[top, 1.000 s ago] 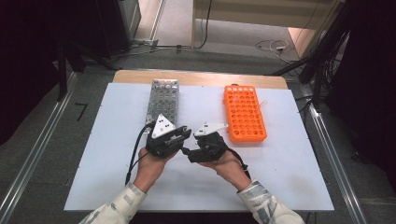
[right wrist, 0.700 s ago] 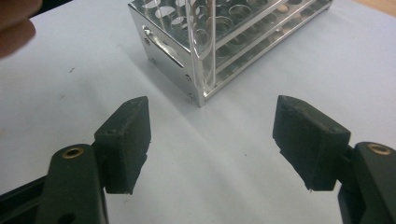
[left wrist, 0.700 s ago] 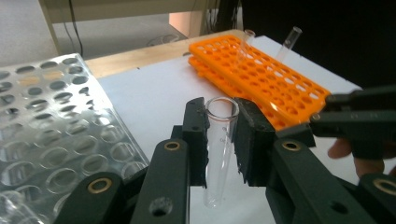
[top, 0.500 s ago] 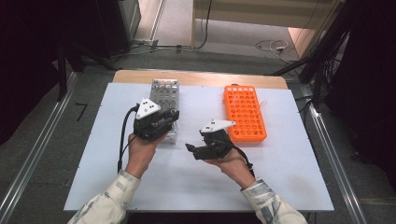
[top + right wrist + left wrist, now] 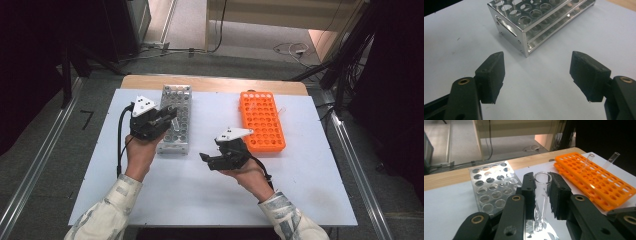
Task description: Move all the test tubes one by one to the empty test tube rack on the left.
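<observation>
Tube [image 5: 541, 195] foot behind left gripper [image 5: 543, 192]

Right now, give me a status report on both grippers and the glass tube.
Left gripper shut on clear glass test tube, above silver metal rack. Right gripper open, nothing between jaws. Orange plastic rack off to the side, path unobstructed.

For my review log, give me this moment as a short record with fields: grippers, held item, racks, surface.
left gripper: shut on a clear glass tube, above the metal rack
right gripper: open, nothing between the jaws
orange rack: right of the metal rack, two tubes standing at its far end
surface: white table
</observation>
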A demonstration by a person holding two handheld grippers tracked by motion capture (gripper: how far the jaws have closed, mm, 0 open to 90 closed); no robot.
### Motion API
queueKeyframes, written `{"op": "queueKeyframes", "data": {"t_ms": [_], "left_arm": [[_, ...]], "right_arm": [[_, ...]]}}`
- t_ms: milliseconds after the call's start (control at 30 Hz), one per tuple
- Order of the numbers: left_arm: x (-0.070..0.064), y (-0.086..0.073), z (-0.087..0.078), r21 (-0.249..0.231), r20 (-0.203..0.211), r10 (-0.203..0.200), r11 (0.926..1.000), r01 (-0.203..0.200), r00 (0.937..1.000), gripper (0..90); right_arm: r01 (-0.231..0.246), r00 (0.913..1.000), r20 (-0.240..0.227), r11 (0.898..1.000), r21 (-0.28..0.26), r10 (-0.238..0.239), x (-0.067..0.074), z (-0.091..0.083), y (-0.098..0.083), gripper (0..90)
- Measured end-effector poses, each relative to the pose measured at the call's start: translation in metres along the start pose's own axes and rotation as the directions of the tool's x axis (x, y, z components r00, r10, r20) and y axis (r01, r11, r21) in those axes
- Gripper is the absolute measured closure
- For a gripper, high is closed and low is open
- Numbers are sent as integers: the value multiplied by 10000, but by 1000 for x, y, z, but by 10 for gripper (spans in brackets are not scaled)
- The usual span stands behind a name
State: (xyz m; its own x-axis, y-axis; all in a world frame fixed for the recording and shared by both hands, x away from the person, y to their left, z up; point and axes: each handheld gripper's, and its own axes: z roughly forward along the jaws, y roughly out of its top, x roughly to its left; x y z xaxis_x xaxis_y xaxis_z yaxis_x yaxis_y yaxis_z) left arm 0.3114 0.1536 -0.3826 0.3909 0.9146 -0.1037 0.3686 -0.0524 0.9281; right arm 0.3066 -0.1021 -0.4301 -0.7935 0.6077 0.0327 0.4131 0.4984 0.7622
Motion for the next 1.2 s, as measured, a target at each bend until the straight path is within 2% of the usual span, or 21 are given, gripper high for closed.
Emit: {"op": "queueKeyframes", "data": {"t_ms": [133, 567, 1033, 1200], "left_arm": [[5, 1, 2, 16, -352, 91, 10000, -90, 9993, 753], [24, -1, 5, 11, -1278, -121, 9999, 123, 9917, 753], [32, -11, 11, 317, -1718, -133, 9993, 190, 9850, 752], [33, -17, 16, 489, -1734, -98, 9986, 186, 9848, 751]], "right_arm": [[29, 10000, -21, 10000, 0, -29, -1, -1, 0, 271], [-21, 10000, -8, 10000, -36, 21, -2, -2, 0, 273], [-20, 10000, -2, 10000, -28, 20, -1, -2, 0, 276], [1, 10000, 24, 10000, 27, -1, -1, -1, -1, 275]]}}
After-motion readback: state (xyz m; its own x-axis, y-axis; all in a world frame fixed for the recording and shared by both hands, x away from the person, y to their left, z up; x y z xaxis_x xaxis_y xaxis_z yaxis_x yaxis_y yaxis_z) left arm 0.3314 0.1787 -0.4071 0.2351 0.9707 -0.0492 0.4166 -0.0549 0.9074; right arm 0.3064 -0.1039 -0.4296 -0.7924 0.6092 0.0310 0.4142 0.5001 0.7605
